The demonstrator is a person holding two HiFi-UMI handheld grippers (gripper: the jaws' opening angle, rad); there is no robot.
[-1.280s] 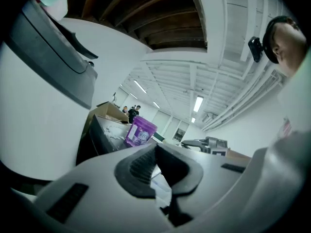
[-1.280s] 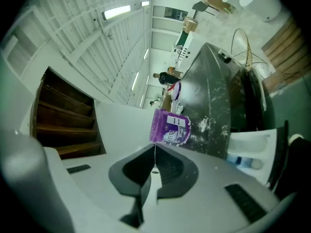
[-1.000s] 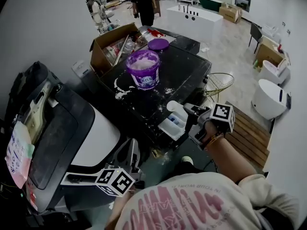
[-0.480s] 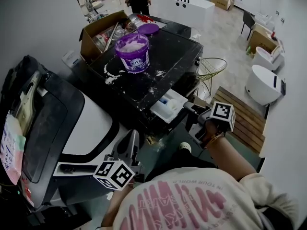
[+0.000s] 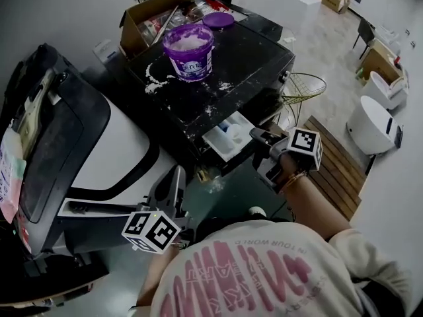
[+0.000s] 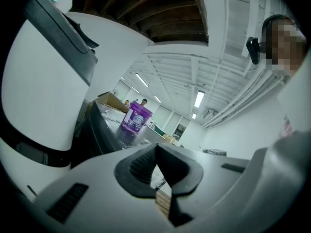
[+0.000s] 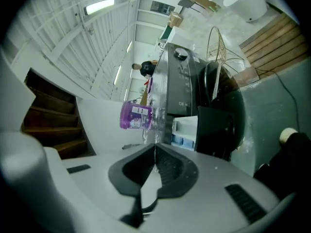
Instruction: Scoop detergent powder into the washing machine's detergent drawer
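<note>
The right gripper (image 7: 155, 150) has dropped, fingers together and empty, detergent drawer (image 7: 184, 128) just ahead; left gripper (image 6: 156, 148) likewise closed; tub (image 7: 135, 115) label unreadable.

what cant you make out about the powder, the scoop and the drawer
Powder in the drawer: too small in the head view; the right gripper view sees it only side-on.
Scoop: none shows; the purple tub interior is too small in the head view, hidden by its wall in both gripper views.
Tub label print: too small in every view.
Cardboard box contents: too small in the head view.
</note>
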